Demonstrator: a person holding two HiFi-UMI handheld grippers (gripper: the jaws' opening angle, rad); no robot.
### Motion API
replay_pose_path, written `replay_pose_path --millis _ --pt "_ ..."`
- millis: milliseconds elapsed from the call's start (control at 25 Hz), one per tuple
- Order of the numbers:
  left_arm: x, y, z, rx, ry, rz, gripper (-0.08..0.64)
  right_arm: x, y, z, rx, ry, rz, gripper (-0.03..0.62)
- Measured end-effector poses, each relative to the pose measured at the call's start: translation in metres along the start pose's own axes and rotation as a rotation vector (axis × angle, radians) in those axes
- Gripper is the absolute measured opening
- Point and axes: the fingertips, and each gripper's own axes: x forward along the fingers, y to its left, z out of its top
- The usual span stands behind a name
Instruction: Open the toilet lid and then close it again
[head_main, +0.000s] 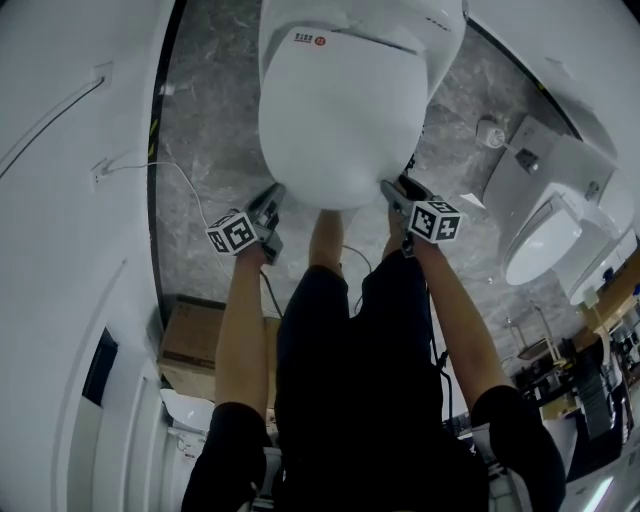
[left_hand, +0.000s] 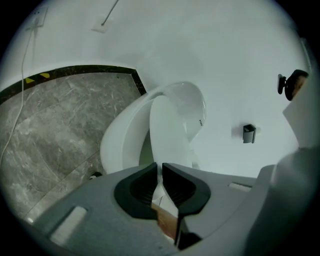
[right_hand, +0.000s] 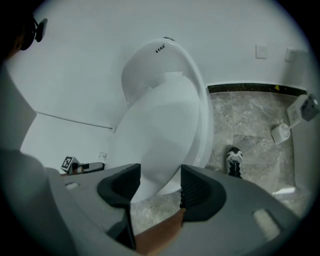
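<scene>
White toilet lid (left_hand: 167, 131), pinched in left gripper (left_hand: 160, 167)

A grey marble floor (head_main: 215, 120) meets a white wall (head_main: 60, 200) along a dark skirting strip with a patch of yellow-and-black tape (left_hand: 37, 78), and a thin white cable (head_main: 190, 190) trails from a wall socket (head_main: 97, 175) down onto the floor. A cardboard box (head_main: 195, 340) sits against the wall on the left, and a second white toilet (head_main: 545, 240) stands well apart on the right. A small black fixture (left_hand: 249, 133) is mounted on the wall, and a black-and-white shoe (right_hand: 234, 161) rests on the marble.
</scene>
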Motion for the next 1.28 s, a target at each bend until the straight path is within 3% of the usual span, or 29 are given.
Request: replay_pose_path --millis 200,280,520,760,960,1040,1120,1280 --pt "-0.011 -0.023 0.007 -0.031 -0.045 -0.054 0.038 -0.016 0.016 0.001 0.114 -0.035 0.081 0.255" --pt "-0.015 -0.033 0.008 -0.042 -0.047 -0.075 0.038 -0.027 0.023 0.004 0.093 -0.041 0.099 0.255" --pt "-0.032 -0.063 0.021 -0.034 -0.059 -0.116 0.040 -0.066 0.054 0.006 -0.205 0.021 0.075 0.255" --pt "-0.046 -0.112 0.038 -0.075 -0.116 -0.197 0.041 -0.105 0.077 0.026 -0.442 0.005 0.004 0.255" --pt "-0.055 -0.133 0.051 -0.080 -0.146 -0.206 0.041 -0.122 0.116 0.041 -0.813 0.030 -0.014 0.255" --pt "-0.058 -0.141 0.054 -0.124 -0.153 -0.207 0.041 -0.124 0.132 0.042 -0.940 0.053 -0.007 0.255" --pt "-0.058 -0.154 0.056 -0.195 -0.168 -0.240 0.043 -0.126 0.145 0.044 -1.023 0.066 0.001 0.255" --pt "-0.062 -0.176 0.070 -0.197 -0.198 -0.283 0.046 -0.128 0.165 0.043 -1.156 0.087 0.005 0.255"
